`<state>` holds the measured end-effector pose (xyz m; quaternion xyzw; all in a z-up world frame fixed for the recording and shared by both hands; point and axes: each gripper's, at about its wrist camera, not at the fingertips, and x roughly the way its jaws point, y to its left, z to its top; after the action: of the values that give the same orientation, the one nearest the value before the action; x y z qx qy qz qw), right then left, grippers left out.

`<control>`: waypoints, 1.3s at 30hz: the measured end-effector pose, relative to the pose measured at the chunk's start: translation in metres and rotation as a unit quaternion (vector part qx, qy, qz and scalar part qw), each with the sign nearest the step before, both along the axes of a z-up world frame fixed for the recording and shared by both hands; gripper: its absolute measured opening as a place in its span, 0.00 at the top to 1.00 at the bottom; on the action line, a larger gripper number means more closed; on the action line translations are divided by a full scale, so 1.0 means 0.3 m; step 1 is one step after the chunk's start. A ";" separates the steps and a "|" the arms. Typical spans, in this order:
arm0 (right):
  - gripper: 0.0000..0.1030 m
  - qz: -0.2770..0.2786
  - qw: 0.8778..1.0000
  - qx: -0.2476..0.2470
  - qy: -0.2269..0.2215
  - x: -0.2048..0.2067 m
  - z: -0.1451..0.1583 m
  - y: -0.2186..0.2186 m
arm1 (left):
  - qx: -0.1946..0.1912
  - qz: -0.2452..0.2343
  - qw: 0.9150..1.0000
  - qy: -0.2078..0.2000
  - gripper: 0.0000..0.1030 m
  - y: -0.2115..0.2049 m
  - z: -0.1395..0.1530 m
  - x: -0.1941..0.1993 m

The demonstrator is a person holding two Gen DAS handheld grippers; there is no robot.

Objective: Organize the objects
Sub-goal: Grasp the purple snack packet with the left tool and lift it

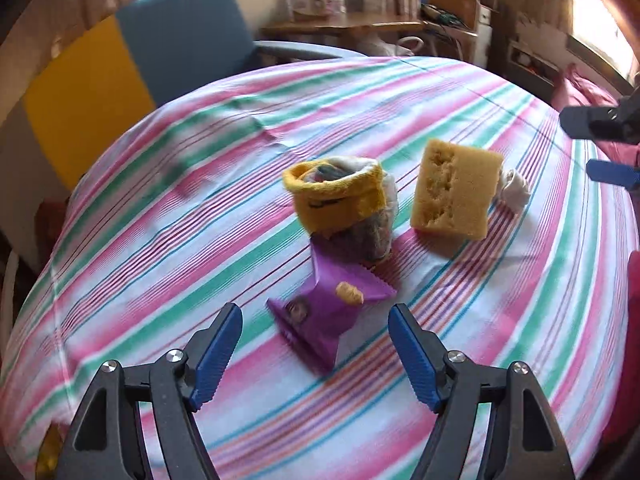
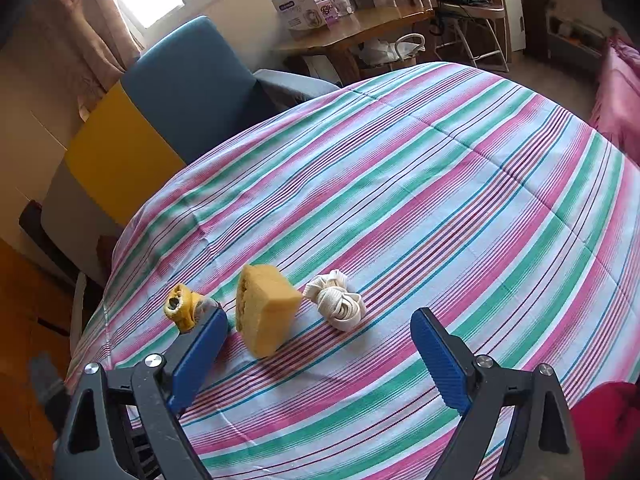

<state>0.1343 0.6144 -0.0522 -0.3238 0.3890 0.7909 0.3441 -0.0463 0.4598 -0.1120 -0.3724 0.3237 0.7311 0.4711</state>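
On the striped bedspread (image 1: pixel 160 216) lie a purple snack packet (image 1: pixel 316 332), a rolled yellow sock bundle (image 1: pixel 336 200), a yellow sponge (image 1: pixel 456 188) standing on edge, and a white knotted cloth (image 1: pixel 516 186). My left gripper (image 1: pixel 316 312) is open just above the packet. Its blue pads stand wide on either side of the packet without touching it. My right gripper (image 2: pixel 320 316) is open and empty, hovering in front of the sponge (image 2: pixel 268 312) and the cloth (image 2: pixel 338 300). Its left finger covers part of the sock bundle (image 2: pixel 182 308) and hides the packet.
A blue armchair (image 2: pixel 192 80) with a yellow panel (image 2: pixel 116 160) stands beyond the bed's far left edge. A wooden desk (image 2: pixel 360 28) carries boxes at the back. Pink bedding (image 2: pixel 620 92) lies to the right, and a red cloth (image 2: pixel 608 428) sits near my right gripper.
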 end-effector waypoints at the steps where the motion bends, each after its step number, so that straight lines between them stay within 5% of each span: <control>1: 0.09 -0.001 1.000 -0.001 0.000 0.000 -0.001 0.001 | 0.000 -0.004 1.000 -0.001 0.26 0.015 -0.012 -0.004; 3: 0.09 -0.003 1.000 -0.002 0.002 0.002 -0.002 0.004 | -0.001 -0.002 1.000 -0.015 0.27 0.034 -0.037 -0.020; 6: 0.09 -0.012 1.000 -0.002 0.000 0.011 -0.007 0.016 | 0.004 0.018 0.999 -0.050 0.54 0.034 -0.067 -0.044; 8: 0.09 -0.019 1.000 -0.004 0.000 0.018 -0.016 0.029 | 0.029 0.028 0.996 -0.086 0.58 0.001 -0.053 -0.044; 21: 0.24 -0.047 0.999 -0.021 -0.016 0.032 -0.078 0.101 | 0.075 0.054 0.990 -0.108 0.58 -0.242 0.084 0.127; 31: 0.44 0.001 0.997 -0.007 -0.077 -0.057 -0.159 0.116 | 0.098 0.068 0.985 -0.129 0.58 -0.412 0.169 0.190; 39: 0.44 0.039 0.996 0.003 -0.084 -0.098 -0.177 0.111 | 0.112 0.079 0.982 -0.126 0.58 -0.525 0.221 0.214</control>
<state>0.1049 0.6476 -0.1054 -0.4029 0.3437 0.7747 0.3455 0.0179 0.3022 -0.0457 -0.4311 0.1469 0.7449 0.4875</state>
